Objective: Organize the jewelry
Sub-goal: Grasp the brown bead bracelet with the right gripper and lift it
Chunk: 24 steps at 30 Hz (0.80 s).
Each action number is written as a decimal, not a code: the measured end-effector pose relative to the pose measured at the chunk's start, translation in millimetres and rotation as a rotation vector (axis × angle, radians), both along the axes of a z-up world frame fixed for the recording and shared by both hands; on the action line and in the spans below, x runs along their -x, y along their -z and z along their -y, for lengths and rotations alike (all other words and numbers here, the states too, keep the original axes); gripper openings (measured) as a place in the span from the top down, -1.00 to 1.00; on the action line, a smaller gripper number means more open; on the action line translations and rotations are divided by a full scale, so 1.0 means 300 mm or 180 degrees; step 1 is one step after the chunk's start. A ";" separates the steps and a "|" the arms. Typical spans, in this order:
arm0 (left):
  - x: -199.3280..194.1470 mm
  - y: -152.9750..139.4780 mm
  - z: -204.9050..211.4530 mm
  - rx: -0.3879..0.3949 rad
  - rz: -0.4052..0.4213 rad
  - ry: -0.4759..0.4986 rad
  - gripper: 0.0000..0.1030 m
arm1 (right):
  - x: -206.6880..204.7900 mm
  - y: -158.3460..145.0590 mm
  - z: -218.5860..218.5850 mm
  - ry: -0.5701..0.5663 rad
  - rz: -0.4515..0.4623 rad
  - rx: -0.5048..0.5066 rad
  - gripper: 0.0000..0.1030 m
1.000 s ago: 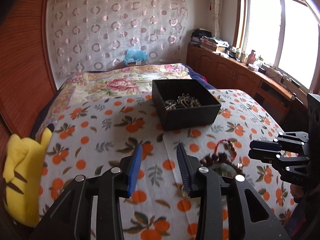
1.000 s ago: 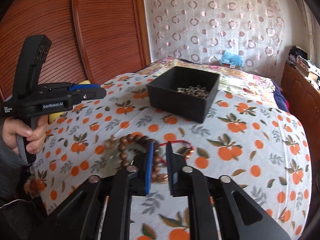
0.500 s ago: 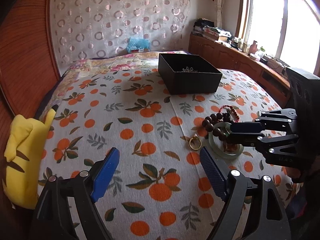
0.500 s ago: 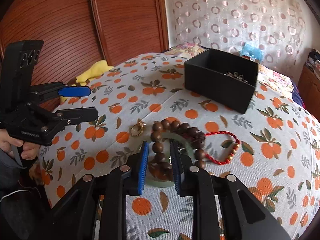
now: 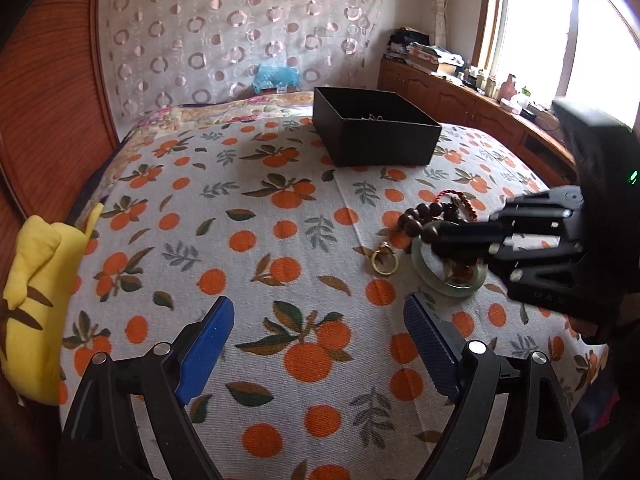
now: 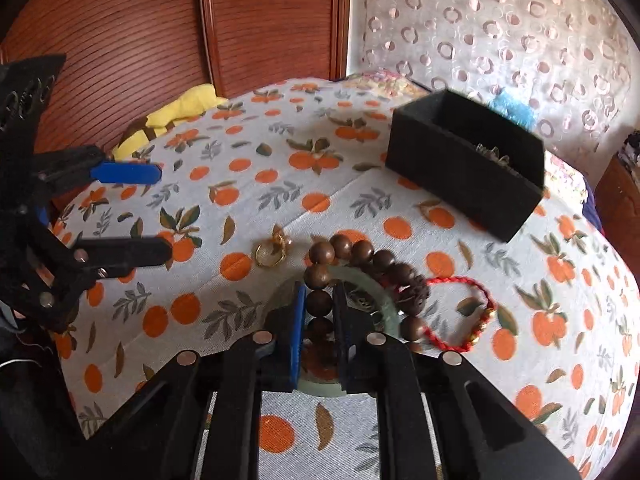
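Wooden bead bracelet (image 6: 320, 276) at lower centre — right tongs (image 6: 319, 312) clamped on beads, likely for black box (image 6: 468, 168); left tongs (image 5: 316, 344) spread apart, holding nothing.

No legible text, label, brand or number in either view. Faint embossed marks on the underside of the right gripper (image 5: 434, 236) body in the left wrist view, too blurred to read. Tiny dark print on the green bangle (image 6: 390, 308) in the right wrist view, also unreadable.
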State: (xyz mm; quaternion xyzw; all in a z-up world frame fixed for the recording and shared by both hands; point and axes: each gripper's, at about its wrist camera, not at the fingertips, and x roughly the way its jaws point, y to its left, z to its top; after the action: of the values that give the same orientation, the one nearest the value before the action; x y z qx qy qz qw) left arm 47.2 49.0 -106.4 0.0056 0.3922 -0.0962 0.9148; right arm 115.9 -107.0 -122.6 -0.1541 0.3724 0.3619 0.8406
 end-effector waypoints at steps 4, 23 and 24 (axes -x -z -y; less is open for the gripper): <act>-0.014 0.016 0.026 -0.0010 -0.0041 0.0024 -0.62 | 0.012 -0.083 0.077 0.0180 0.0150 -0.0290 0.71; -0.099 0.033 0.131 -0.0069 -0.0126 0.0239 -0.40 | 0.080 -0.209 0.310 0.0554 0.0377 -0.0597 0.71; -0.105 0.034 0.134 -0.0068 -0.0141 0.0258 -0.27 | 0.086 -0.214 0.317 0.0553 0.0382 -0.0619 0.71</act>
State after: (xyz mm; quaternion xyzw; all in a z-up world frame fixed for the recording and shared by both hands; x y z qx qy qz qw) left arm 78.5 9.0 -116.7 0.0291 0.4128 -0.1291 0.9011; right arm 90.0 -202.1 -58.3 -0.0604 0.2965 0.3124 0.9005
